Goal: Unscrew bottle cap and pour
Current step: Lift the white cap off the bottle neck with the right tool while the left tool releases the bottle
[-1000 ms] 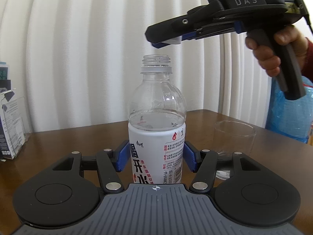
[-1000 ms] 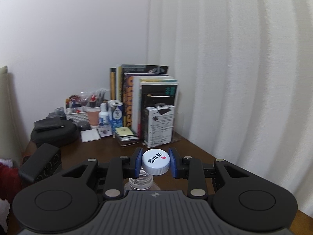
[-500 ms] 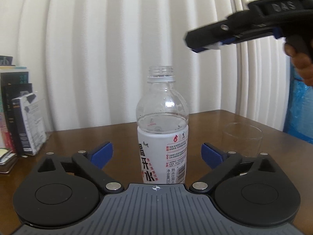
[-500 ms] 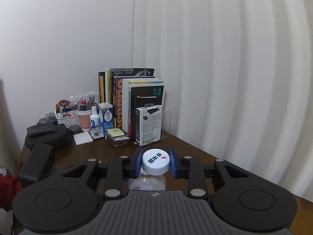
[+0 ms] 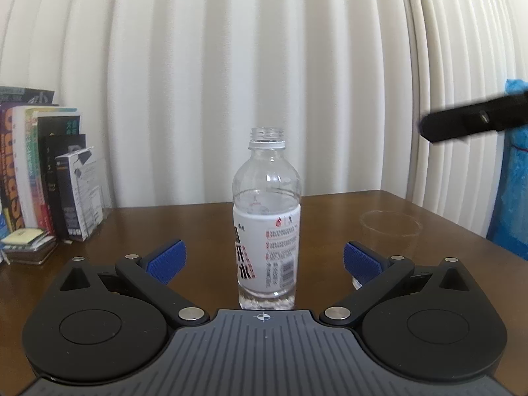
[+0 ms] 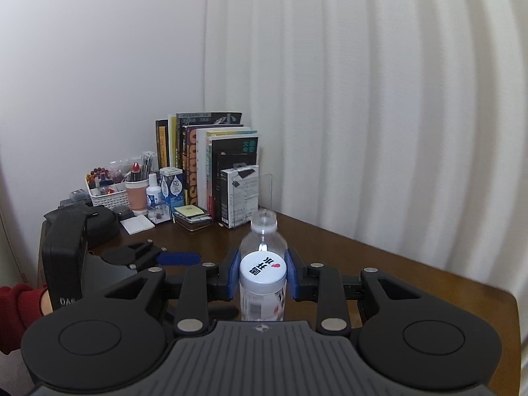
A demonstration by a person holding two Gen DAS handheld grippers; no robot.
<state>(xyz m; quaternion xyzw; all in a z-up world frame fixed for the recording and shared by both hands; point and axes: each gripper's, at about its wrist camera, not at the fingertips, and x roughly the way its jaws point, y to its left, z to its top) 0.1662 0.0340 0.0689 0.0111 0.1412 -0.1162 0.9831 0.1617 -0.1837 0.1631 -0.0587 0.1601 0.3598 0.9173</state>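
An uncapped clear water bottle [image 5: 266, 217] with a white label stands upright on the brown table [image 5: 184, 227]. My left gripper [image 5: 263, 260] is opening. Its blue pads [image 5: 165, 260] stand wide on either side of the bottle and touch nothing. A clear glass cup [image 5: 389, 231] sits to the bottle's right. My right gripper [image 6: 263, 275] is shut on the white bottle cap [image 6: 263, 269], held in the air in front of the bottle [image 6: 262, 237]. Its black finger [image 5: 475, 122] shows at the right edge of the left wrist view.
Books [image 5: 33, 171] and a white box [image 5: 82, 194] line the back left by the curtain. A blue plastic bag [image 5: 514, 181] hangs at the right. A basket [image 6: 105, 191] and a black case [image 6: 82, 224] sit far left. A red sleeve [image 6: 19, 300] holds the left gripper.
My left gripper let go of the bottle, its jaws swung wide and it drew back. My right gripper carried the cap off the bottle's top, away to the right.
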